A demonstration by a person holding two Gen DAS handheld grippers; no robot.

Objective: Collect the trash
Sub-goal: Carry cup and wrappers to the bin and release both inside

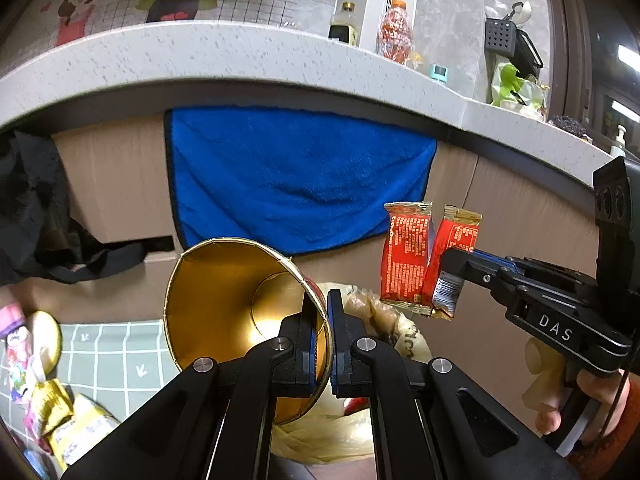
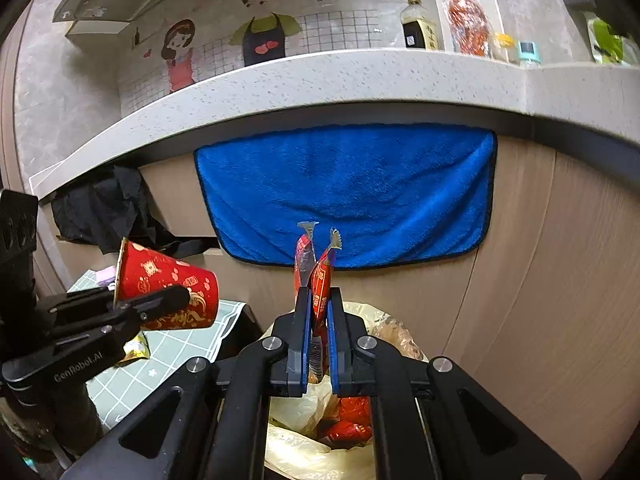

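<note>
The left gripper [image 1: 321, 336] is clamped on the rim of a red paper cup [image 2: 168, 288] with a gold lining, held tipped sideways at 9 o'clock of the trash bag [image 2: 304, 448]. The right gripper [image 2: 318, 332] pinches two red snack wrappers [image 1: 424, 260] upright, directly above the yellowish bag's mouth, with the blue towel [image 2: 348, 196] at 12 o'clock.

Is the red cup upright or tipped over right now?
Tipped on its side. The cup hangs in the left tongs, pinched by its rim, its gold inside facing the left camera and looking empty.
</note>
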